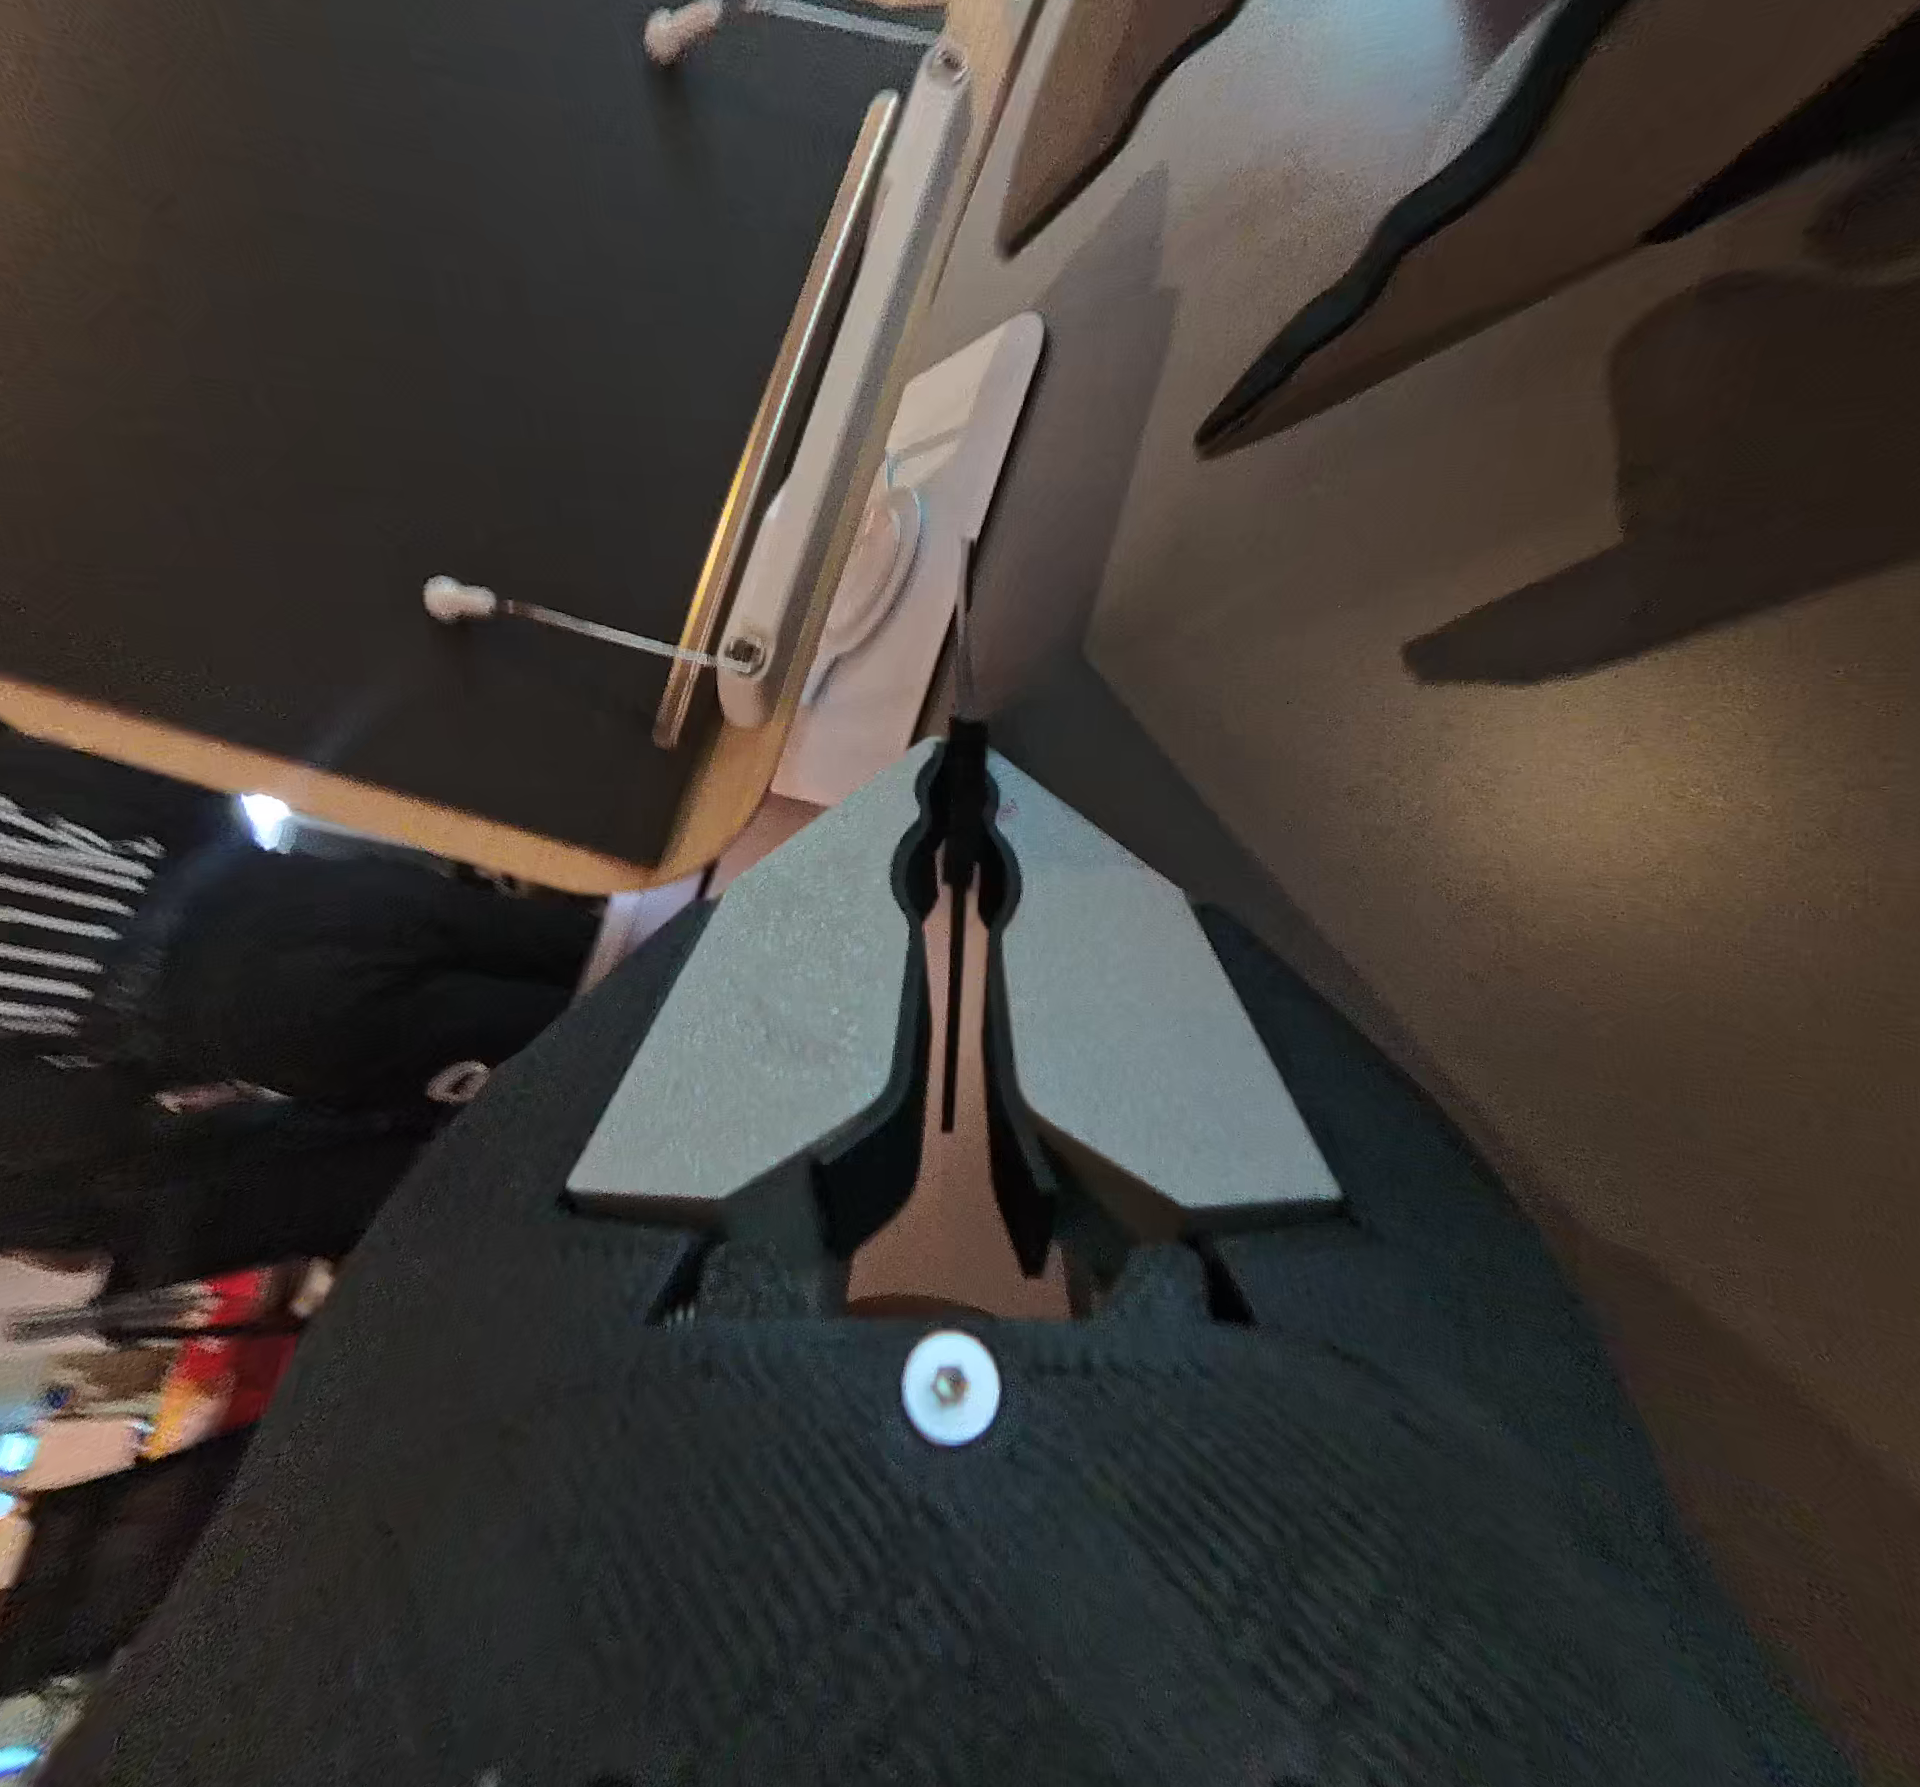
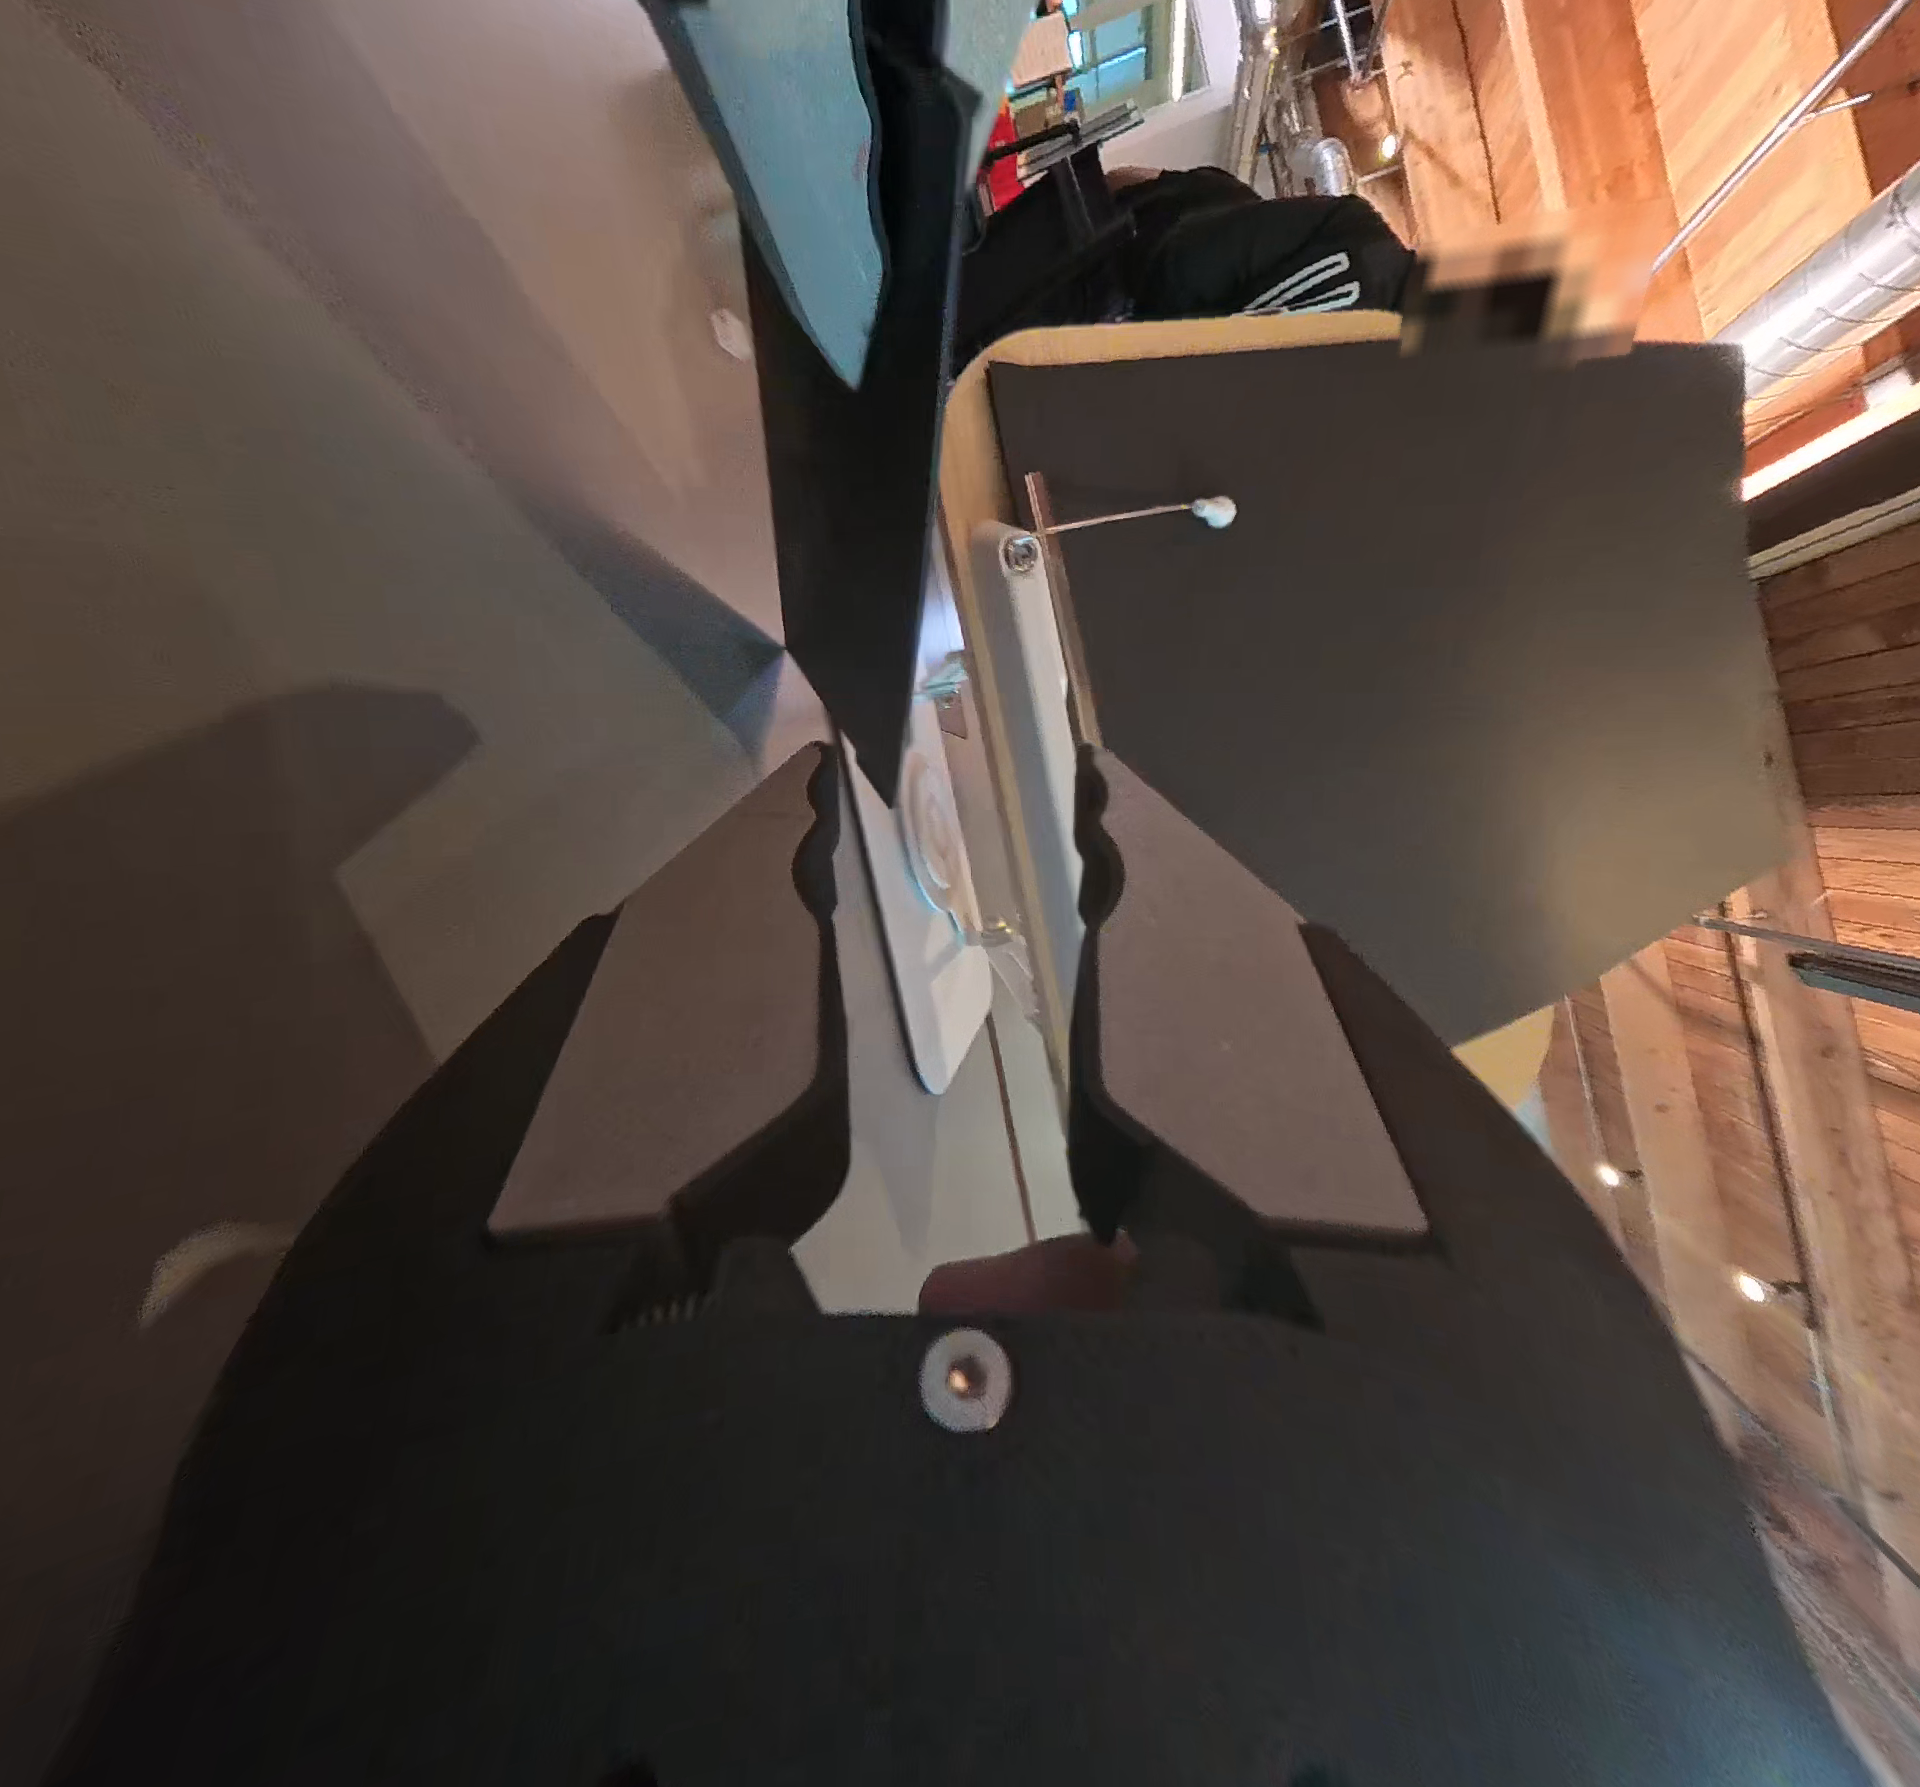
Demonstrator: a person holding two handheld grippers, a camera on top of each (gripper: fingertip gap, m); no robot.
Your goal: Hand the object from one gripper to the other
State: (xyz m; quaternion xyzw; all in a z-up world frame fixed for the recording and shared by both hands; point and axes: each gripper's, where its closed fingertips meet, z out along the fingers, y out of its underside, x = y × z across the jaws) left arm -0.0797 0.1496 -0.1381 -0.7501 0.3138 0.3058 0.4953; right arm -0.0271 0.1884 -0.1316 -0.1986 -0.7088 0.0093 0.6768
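Tools face each other over a pale surface (image 1: 1558,906). Left tool (image 1: 961,771) is clenched on a thin black object (image 1: 964,657), apparently a flat sheet seen edge-on, which juts past its tips. In the right wrist view the sheet (image 2: 852,542) hangs from the left tool (image 2: 894,75), its corner just reaching the tips of the right tool (image 2: 951,781), whose jaws stand apart and hold nothing. Beyond the sheet stands a dark board (image 2: 1403,646) with pins. To do the handover well, I judge the right tool should advance until the sheet sits deep between its jaws, close squarely, and only then should the left let go.
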